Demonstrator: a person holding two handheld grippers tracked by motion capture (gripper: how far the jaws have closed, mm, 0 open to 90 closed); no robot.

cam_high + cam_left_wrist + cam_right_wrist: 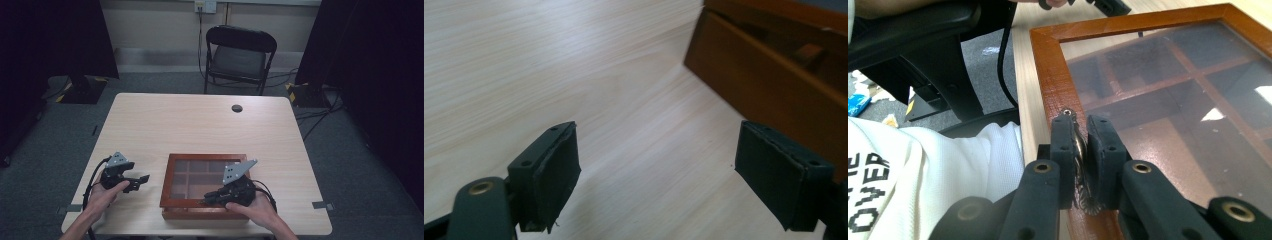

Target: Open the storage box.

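Wooden compartment box [176,200] with glass lid [1168,95], lid closed flat, near front edge of surface; small metal latch [1077,145] on its front frame.

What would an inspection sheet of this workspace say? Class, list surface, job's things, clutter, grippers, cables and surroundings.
Surface: pale wooden table, dark round grommet.
Job's things: wooden box with glass lid over compartments; small metal latch on its front rim.
Clutter: nothing seen.
Grippers: left gripper open above bare table beside box; right gripper shut on latch.
Cables: black, trailing from both grippers.
Surroundings: folding chair, grey carpet, wall socket.
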